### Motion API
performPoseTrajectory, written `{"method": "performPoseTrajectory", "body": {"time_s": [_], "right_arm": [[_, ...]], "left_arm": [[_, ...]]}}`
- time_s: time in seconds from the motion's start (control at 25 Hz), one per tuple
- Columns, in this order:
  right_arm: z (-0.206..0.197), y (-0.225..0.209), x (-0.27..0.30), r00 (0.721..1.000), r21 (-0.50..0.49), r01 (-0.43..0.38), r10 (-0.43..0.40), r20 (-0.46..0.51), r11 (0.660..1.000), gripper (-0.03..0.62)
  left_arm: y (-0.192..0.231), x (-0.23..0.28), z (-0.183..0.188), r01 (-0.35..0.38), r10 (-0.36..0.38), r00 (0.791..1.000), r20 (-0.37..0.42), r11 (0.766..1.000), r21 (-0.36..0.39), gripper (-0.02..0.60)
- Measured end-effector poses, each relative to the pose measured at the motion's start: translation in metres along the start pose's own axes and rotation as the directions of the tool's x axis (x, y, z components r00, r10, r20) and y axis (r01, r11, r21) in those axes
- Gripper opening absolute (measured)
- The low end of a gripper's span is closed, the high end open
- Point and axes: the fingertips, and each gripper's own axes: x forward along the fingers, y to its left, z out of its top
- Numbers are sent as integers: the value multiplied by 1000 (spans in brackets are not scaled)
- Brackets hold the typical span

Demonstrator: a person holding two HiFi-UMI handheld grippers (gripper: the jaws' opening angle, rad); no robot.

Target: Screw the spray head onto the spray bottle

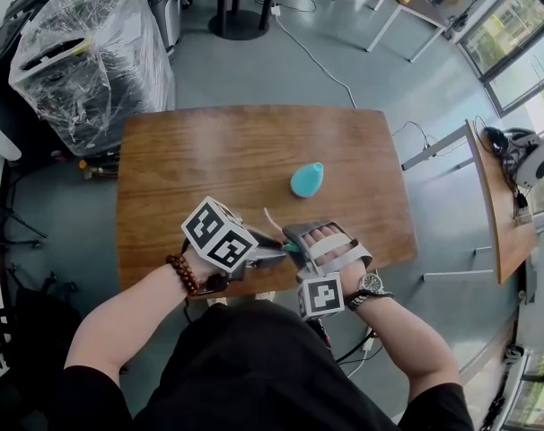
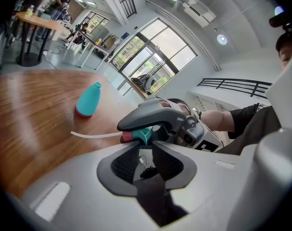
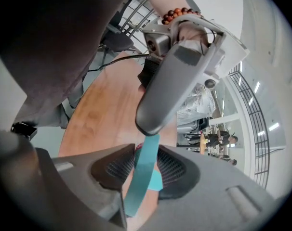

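Status: early stage, nothing screwed on yet.

- Bottle [image 1: 306, 180]: teal, on the wooden table [image 1: 209, 151] near its middle, well apart from both of your tools. It seems to stand upright with its neck bare. Nothing holds or steadies it.
- Spray head [image 2: 139, 135]: off the table, up at the near edge where your two tools meet. Its white tube [image 2: 95, 135] sticks out sideways over the wood, touching nothing.
- Right gripper [image 3: 147, 153]: clenched on the spray head. The teal part runs down between its pads, and a bit of red collar shows beside them.
- Left gripper [image 2: 146, 146]: jaws a narrow slit apart with only floor and cable showing through the gap. Its tips sit just at the head but, as far as I can judge, they carry none of it (the head hangs in the air, so the right tool must be bearing it).

Done: you have the head picked up and gripped in one tool.

Left, by my reading:
1. Get the free left tool onto the bottle to steady it.
2. Bring the head across and feed the tube down the neck.
3. Seat the collar on the neck.
4. Turn it until it is tight.

Threading has not begun.
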Motion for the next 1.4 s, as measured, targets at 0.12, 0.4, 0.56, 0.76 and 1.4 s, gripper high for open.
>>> {"method": "performPoseTrajectory", "body": {"time_s": [0.12,0.4,0.56,0.76,1.4], "right_arm": [[-7,3,-1,1000,56,-13,13,6,998,135],[-38,5,-9,999,210,-41,43,-3,977,135],[-56,3,-17,998,297,-46,54,-18,954,135],[-74,-1,-28,998,383,-53,62,-11,922,135],[-136,-11,-56,998,567,-57,57,17,822,135]], "left_arm": [[-1,1,3,4,-4,1000,7,1000,11,180],[16,-5,21,-70,66,995,71,996,49,230],[35,-4,32,-155,143,982,127,984,93,232],[65,2,48,-314,279,940,197,933,177,253],[141,52,100,-602,495,787,370,749,278,343]]}}
